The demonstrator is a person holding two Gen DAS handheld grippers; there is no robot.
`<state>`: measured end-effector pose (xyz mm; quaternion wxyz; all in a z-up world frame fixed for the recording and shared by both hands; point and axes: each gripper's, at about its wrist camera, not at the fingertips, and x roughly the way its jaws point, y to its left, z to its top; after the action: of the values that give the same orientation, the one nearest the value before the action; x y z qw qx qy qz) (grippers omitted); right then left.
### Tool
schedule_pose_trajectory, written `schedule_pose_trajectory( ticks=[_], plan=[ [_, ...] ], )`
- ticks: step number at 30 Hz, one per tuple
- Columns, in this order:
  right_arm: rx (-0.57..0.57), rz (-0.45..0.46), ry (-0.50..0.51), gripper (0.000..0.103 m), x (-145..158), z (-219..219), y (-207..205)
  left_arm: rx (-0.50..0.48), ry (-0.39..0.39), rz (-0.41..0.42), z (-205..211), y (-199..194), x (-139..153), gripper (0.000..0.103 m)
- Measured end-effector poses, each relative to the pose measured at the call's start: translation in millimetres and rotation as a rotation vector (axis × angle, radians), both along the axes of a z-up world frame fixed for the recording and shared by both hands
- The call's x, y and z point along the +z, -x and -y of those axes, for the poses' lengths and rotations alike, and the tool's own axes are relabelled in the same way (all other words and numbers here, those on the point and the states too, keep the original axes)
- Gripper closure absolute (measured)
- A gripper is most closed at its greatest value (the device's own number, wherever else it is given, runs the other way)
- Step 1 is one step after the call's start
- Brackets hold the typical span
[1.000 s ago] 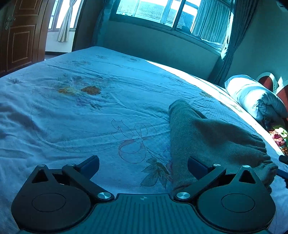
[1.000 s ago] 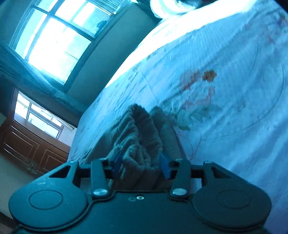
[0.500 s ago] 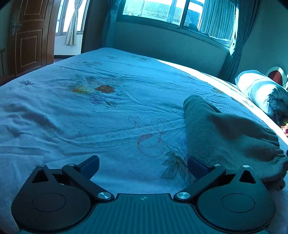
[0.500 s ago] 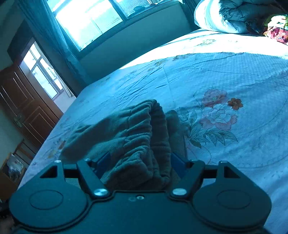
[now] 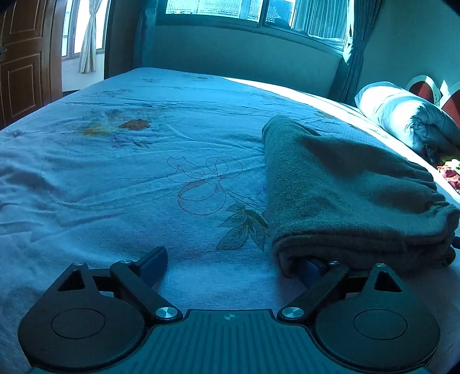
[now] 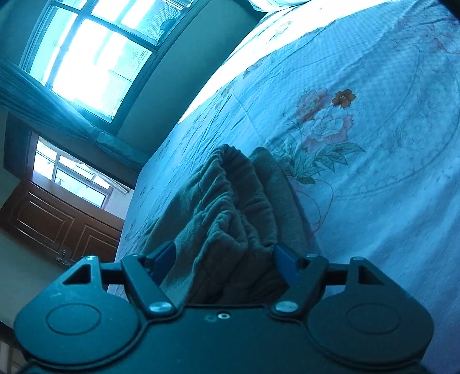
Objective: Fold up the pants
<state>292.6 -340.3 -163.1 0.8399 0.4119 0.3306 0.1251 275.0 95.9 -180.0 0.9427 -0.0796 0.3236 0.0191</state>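
Note:
Grey-green pants (image 5: 345, 190) lie folded into a thick bundle on the right of the blue floral bedsheet (image 5: 143, 178). My left gripper (image 5: 233, 263) sits low at their near left corner, jaws closing. Its right finger (image 5: 313, 266) is tucked under the pants' near edge and its left finger (image 5: 153, 260) is over bare sheet. Nothing is pinched. In the right wrist view the gathered elastic waistband (image 6: 230, 207) bulges up between the wide-set fingers of my right gripper (image 6: 224, 257). The fabric lies loose between them and is not squeezed.
A rolled duvet or pillow (image 5: 408, 115) lies at the head of the bed, far right. A window (image 5: 253, 11) with curtains runs along the far wall, and a wooden door (image 5: 20, 72) stands at the left. Bare sheet (image 6: 388, 201) spreads right of the pants.
My right jaws have spread from a tight pinch on the waistband to a wide stance. My left gripper has sunk toward the bed, and its right finger now sits under the pants' edge.

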Motion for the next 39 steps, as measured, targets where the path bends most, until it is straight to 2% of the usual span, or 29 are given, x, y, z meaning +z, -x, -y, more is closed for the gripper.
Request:
schedule_pose_trajectory(
  ticks=[2,10,12,13,15,18,28,29,31,32,33,34,37,39],
  plan=[
    [-0.006,-0.011,-0.016,0.034,-2,-1,1,-0.010,-0.009,0.004,2,4,0,0.023],
    [0.000,-0.057,-0.081,0.031,-20,-10,-24,0.000,-0.003,0.008,5,-12,-3,0.022],
    [0.004,-0.070,-0.040,0.042,-21,-17,-31,-0.004,-0.006,-0.003,6,-17,-3,0.025],
    [0.001,-0.071,-0.008,0.056,-20,-20,-32,-0.012,-0.009,-0.007,6,-18,-3,0.028],
    [0.006,-0.059,0.013,0.061,-18,-23,-34,-0.039,-0.011,-0.008,8,-18,-1,0.044],
    [0.020,-0.037,0.021,0.066,-13,-24,-32,-0.069,-0.018,-0.008,14,-18,2,0.056],
    [0.032,0.024,-0.013,0.075,5,-15,-24,-0.057,-0.002,0.004,10,-16,9,0.057],
    [0.040,0.033,-0.001,0.075,8,-15,-24,-0.056,-0.008,0.013,10,-15,11,0.057],
    [0.046,0.010,0.084,0.075,6,-19,-27,-0.057,-0.026,0.020,10,-14,9,0.057],
    [0.046,-0.046,0.117,0.075,-7,-19,-32,-0.036,0.020,-0.020,4,-19,-1,0.054],
    [0.040,-0.068,0.089,0.075,-19,-13,-33,-0.025,0.061,-0.038,-1,-23,-8,0.053],
    [0.035,-0.065,0.070,0.076,-22,-10,-33,-0.027,0.065,-0.038,-2,-24,-8,0.053],
    [0.043,-0.031,0.136,0.074,-11,-11,-26,-0.072,0.004,-0.020,3,-17,1,0.051],
    [0.027,-0.010,0.156,0.072,0,-3,-17,-0.099,-0.002,-0.022,-1,-6,10,0.048]
  ],
)
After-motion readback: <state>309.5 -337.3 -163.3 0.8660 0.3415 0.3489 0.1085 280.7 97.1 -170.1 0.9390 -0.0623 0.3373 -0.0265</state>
